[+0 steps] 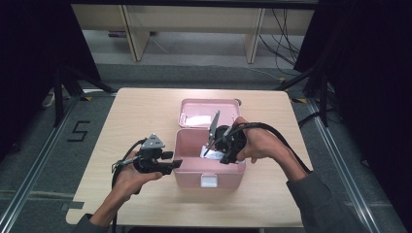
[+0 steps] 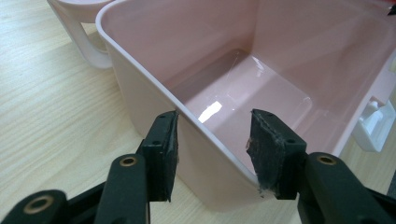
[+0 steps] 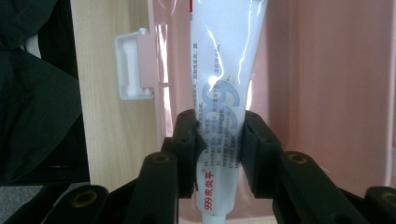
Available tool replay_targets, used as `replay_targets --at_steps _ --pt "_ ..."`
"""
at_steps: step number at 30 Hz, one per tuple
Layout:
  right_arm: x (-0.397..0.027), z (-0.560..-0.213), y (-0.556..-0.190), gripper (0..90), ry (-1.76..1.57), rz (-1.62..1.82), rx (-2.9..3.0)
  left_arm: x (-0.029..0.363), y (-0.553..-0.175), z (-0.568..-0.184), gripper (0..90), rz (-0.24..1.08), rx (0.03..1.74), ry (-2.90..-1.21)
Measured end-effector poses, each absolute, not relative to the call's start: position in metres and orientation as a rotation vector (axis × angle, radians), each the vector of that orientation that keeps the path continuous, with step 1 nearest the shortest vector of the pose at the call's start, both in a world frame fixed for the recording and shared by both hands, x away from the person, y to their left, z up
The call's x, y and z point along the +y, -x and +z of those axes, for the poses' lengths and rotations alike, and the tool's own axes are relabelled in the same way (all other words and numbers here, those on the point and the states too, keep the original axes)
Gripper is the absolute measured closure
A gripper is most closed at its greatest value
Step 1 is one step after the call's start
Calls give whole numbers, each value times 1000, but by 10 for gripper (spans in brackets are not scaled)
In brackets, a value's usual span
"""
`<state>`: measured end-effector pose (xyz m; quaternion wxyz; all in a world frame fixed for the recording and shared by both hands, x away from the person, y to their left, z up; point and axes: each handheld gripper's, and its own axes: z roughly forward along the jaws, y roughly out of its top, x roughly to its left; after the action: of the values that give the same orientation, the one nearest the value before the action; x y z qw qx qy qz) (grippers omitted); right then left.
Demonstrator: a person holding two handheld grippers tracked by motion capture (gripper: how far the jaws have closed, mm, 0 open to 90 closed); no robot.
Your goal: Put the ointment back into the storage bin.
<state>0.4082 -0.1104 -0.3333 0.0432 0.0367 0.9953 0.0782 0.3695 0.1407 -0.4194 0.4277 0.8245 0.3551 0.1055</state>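
Right gripper (image 3: 219, 133) pinching tube (image 3: 222, 70) over, perhaps inside, pink box (image 1: 187, 145)

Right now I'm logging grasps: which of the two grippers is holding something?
The right gripper: its jaws clamp a white tube over the pink box; the left gripper's jaws are open.
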Motion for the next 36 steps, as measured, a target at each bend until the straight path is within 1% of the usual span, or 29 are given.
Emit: replay_targets --at_steps 17,23,26,34,36 --pt "-97 -364 -415 699 -74 166 3110 141 -369 -419 521 268 883 -2061" --pt "-96 -373 -418 699 -100 147 3139 141 -369 -419 521 270 884 -2061" --pt "-95 -378 -422 699 -17 167 3141 141 -369 -419 520 269 884 -2060" --pt "-96 -390 -426 699 -76 118 3172 141 -369 -419 521 269 884 -2060" --pt "-97 -394 -430 698 -18 124 3171 141 -369 -419 521 269 885 -2060"
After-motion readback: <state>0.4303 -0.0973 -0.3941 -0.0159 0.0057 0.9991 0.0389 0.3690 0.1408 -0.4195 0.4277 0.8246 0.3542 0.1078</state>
